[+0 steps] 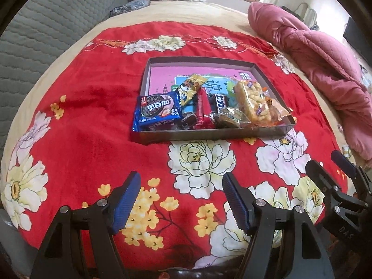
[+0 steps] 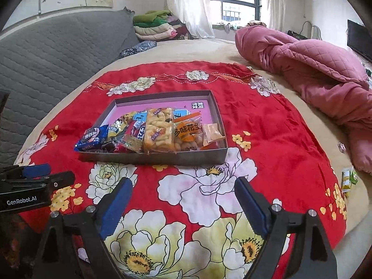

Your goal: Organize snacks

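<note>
Seemingly the sorting is close to finished. On the red flowered blanket (image 1: 93,121) lies a shallow grey box (image 1: 204,135), and the snacks are packed along its near edge. The blue cookie pack (image 1: 157,111) leans over the near left corner and sticks out past the rim. Beside it lie a yellow wrapper (image 1: 191,88), a red bar (image 1: 202,111), a dark bar (image 1: 219,101) and a clear bag of puffed sticks (image 1: 252,102). The right wrist view adds an orange peanut bag (image 2: 187,132) and a small clear packet (image 2: 212,133) at the right end. The far half of the box shows bare pink lining.

The left gripper (image 1: 181,200) hovers above the blanket short of the box, jaws parted wide, nothing between them. The right gripper (image 2: 183,207) hangs likewise, jaws spread wider, with only the flower print showing between the pads. The two sit side by side, each visible at the edge of the other's view.

One thing seems left out: a small green and yellow packet (image 2: 347,179) lies off the blanket at the bed's right edge, near the pink quilt (image 2: 313,69), well apart from the box. Probably what remains is fetching that stray and seating the overhanging cookie pack; the right gripper is the nearer for the stray.
</note>
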The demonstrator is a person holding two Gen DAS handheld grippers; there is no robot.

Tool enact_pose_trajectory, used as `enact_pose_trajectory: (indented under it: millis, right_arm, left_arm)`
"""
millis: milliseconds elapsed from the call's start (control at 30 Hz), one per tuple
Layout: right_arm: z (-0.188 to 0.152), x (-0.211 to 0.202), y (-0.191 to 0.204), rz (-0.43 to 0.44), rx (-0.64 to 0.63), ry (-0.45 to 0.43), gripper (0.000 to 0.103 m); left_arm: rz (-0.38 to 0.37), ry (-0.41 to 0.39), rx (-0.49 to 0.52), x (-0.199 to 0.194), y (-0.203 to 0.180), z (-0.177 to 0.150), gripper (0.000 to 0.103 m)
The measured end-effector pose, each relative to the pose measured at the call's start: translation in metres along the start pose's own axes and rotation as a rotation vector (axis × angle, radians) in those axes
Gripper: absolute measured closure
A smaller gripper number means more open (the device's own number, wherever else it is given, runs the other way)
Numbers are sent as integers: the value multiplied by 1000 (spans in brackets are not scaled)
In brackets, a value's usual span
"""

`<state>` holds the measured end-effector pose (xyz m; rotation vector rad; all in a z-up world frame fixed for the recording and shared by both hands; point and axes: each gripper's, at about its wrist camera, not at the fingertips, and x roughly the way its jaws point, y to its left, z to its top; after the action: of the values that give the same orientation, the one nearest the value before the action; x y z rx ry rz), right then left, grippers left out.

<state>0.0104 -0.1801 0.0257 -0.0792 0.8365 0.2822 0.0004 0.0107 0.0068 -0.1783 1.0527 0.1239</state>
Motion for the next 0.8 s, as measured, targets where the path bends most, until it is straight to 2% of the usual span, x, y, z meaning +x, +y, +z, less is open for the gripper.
enact_pose_trajectory:
  millis: [800]
  right_arm:
    - [-4,9,0,-7,7,39,14]
  left_arm:
    - [-4,28,-3,8,0,-3,29]
